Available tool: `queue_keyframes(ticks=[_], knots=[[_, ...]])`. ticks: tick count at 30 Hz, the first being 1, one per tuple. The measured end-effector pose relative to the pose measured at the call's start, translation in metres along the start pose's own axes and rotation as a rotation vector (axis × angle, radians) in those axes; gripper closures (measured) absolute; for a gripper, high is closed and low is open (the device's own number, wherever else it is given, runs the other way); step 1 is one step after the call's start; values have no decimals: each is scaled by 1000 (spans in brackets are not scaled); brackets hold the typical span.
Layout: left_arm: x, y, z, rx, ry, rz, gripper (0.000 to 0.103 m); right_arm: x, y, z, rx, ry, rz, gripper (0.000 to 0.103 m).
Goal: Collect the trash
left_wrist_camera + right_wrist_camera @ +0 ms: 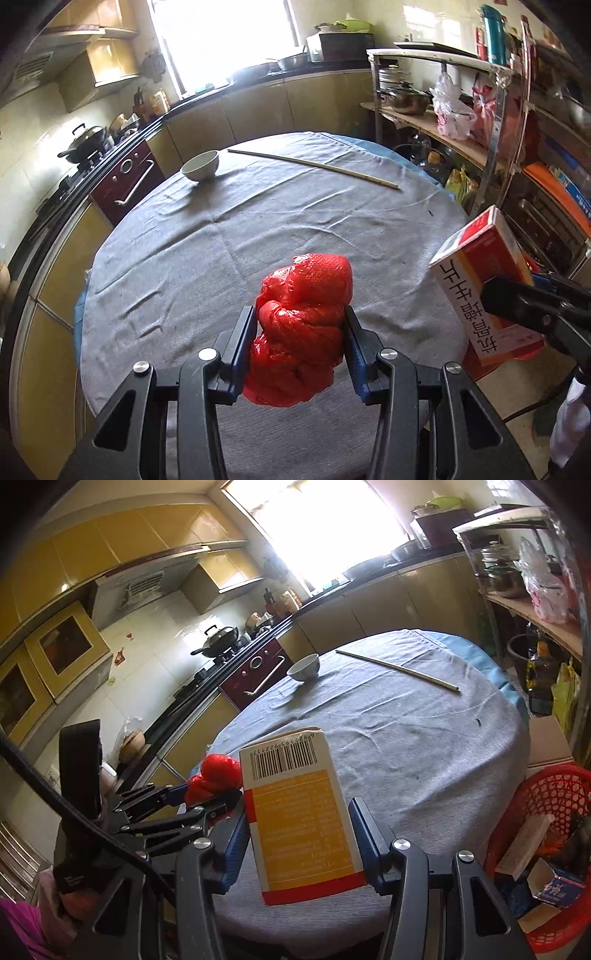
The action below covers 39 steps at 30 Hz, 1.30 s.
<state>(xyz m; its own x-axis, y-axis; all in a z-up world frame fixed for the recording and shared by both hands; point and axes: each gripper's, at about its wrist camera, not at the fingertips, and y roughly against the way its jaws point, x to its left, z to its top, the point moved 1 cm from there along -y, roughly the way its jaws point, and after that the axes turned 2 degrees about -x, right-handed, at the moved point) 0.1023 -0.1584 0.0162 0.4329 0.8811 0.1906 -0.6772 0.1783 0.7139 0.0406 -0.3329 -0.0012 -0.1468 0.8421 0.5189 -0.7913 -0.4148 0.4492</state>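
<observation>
Both pieces of trash are already lifted off the counter (258,229). What remains, as far as I can judge, is the carry to the red mesh basket (546,786), which stands below the counter's right edge and already holds several small boxes and scraps, and then the release into it. Nothing that reads as trash is left on the grey cloth. Only a white bowl (201,165) near the far left edge and a pair of chopsticks (314,166) along the far edge lie there, and those look like tableware, not waste.

The left gripper (300,332) has its jaws set at a moderate width and pressed against both sides of a crumpled red plastic bag (303,325), which bulges above and below the pads and hangs clear above the near part of the counter.

The right gripper (299,834) has its jaws likewise clamped on the long sides of an orange-and-white carton (299,812), barcode end away from the camera. The carton is held upright above the near right edge of the counter, closer to the basket than the bag is. Seen from the left wrist, the carton sits well to the right of the bag, apart from it.
</observation>
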Motion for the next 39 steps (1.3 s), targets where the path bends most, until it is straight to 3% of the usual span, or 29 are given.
queue_keyframes(ticks=[39], knots=[[-87, -32, 11, 64, -212, -47, 56, -78, 37, -10, -46, -160, -74, 48]])
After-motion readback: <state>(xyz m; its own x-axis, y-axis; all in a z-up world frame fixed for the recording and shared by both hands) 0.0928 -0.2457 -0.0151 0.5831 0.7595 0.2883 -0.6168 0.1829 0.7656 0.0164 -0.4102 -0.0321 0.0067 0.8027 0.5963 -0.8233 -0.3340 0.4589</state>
